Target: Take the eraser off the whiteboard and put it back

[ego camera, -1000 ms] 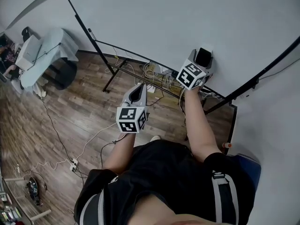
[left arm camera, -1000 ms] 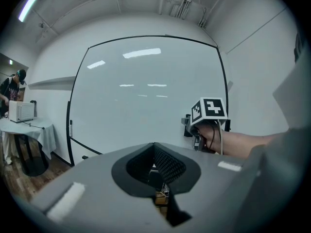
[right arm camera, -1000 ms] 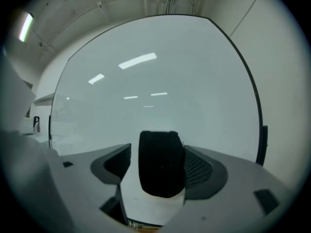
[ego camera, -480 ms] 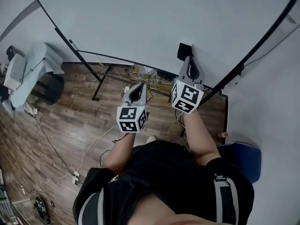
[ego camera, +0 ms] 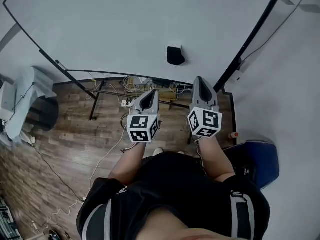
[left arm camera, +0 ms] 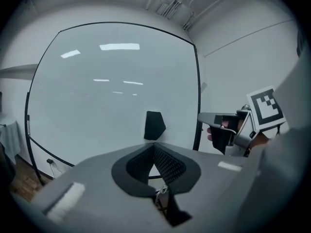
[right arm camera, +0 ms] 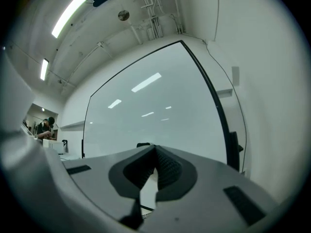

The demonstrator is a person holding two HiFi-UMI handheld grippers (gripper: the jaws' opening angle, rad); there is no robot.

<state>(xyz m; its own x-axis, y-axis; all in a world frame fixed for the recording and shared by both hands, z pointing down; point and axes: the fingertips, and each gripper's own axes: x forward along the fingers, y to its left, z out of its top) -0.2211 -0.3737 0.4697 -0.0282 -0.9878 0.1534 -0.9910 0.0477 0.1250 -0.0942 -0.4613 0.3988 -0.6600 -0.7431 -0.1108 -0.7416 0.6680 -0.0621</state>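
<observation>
The black eraser clings to the whiteboard, with nothing touching it. It also shows in the left gripper view as the eraser; in the right gripper view only the eraser's top peeks over the jaws. My right gripper hangs below and right of it, well clear of the board. Its jaws have just been closing and now meet with nothing between them. My left gripper is held beside it, also shut and empty. The right gripper appears at the right of the left gripper view.
The whiteboard stands on a black frame with a tangle of cables on the wooden floor beneath. A blue chair is at my right, a cloth-covered table at far left, and a small bottle by the wall.
The right gripper was around the eraser on the board; it has let go, drawn back towards me and shut. The eraser stays on the board. The left gripper shifted a little.
</observation>
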